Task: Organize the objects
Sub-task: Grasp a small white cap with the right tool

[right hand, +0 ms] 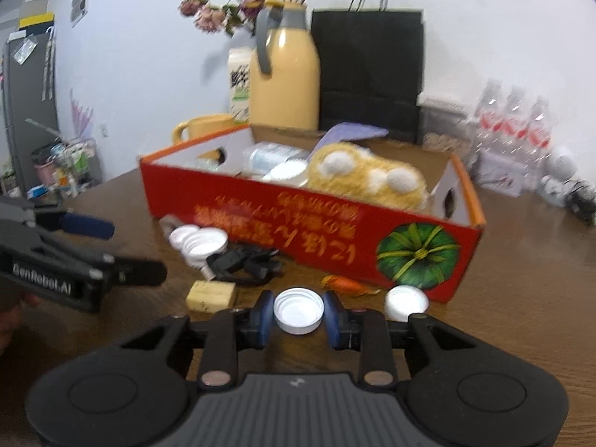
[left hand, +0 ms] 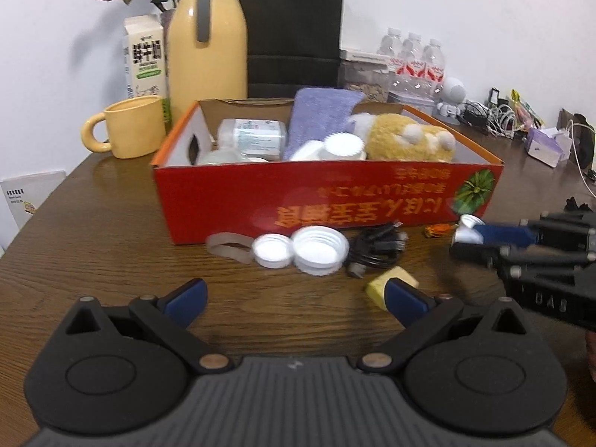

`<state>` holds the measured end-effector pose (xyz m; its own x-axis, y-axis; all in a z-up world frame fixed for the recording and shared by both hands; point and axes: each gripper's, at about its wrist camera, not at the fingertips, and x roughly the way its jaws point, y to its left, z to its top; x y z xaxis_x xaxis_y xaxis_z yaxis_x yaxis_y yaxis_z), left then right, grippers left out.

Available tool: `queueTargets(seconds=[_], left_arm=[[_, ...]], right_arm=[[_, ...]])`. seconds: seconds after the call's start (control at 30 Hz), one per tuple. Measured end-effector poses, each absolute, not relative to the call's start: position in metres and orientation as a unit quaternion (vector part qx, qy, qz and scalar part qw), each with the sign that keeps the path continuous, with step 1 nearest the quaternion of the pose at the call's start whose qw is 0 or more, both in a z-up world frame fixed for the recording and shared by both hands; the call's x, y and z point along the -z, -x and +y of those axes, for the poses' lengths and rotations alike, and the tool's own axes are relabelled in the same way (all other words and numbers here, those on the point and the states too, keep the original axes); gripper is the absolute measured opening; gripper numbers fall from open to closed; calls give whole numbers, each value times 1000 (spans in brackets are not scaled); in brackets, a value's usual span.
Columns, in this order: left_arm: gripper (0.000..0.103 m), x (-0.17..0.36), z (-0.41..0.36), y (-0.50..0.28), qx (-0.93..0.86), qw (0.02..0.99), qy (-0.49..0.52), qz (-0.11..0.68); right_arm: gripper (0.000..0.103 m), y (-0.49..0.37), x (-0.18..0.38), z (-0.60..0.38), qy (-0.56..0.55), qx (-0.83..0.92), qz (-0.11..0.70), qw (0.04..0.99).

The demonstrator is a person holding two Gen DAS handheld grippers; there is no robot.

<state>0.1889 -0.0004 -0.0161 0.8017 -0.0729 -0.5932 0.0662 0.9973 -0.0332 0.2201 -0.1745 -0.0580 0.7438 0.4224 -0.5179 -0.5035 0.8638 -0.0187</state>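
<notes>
A: Status check. Right gripper [right hand: 298,316] is seen closed around a white jar lid [right hand: 298,314], blue pads on its left and right rim. Lid is low over the wooden table [right hand: 521,298], near side of the red cardboard box [right hand: 298,223]. Whether it is lifted clear cannot be told.

B: Left gripper [left hand: 294,294]?

A: Spread wide, nothing between the pads. It is aimed at the clutter in front of the box: two white lids [left hand: 300,249] touching each other, a black cable [left hand: 376,251] just right of them, a yellow sponge block [left hand: 387,285] beside its right pad, a rubber band [left hand: 229,246] to the left.

B: Box contents?

A: A yellow plush toy [left hand: 406,138], purple cloth [left hand: 320,119], clear bottle [left hand: 251,138] and white caps [left hand: 341,147] are already inside. Free room is judged to be at the right end.

B: Risks?

A: Three are judged likely. The lid is thin and held only by its rim, so it could pop out or tilt if squeezed unevenly. Another white lid [right hand: 406,301] and an orange candy wrapper [right hand: 346,283] lie just beside it and could be knocked on the way up. The box wall is tall; a low carry would clip its near edge and shove the box.

B: Left side?

A: The sponge could be nudged by the right pad if the left gripper is advanced toward the lids.
</notes>
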Motion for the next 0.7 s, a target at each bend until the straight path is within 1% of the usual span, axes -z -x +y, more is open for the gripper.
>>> queueTargets(seconds=[0.13, 0.5, 0.6, 0.7], left_arm=[[103, 19, -20, -192, 50, 945, -4, 322], [103, 24, -49, -205, 18, 942, 13, 336], [98, 26, -53, -206, 17, 940, 19, 339], [86, 27, -55, -207, 15, 940, 23, 339]], right_arm=[[28, -213, 53, -186, 76, -206, 215, 952], [28, -209, 49, -197, 64, -192, 193, 960], [28, -208, 49, -198, 62, -191, 190, 961], [28, -207, 49, -199, 61, -193, 187, 961]])
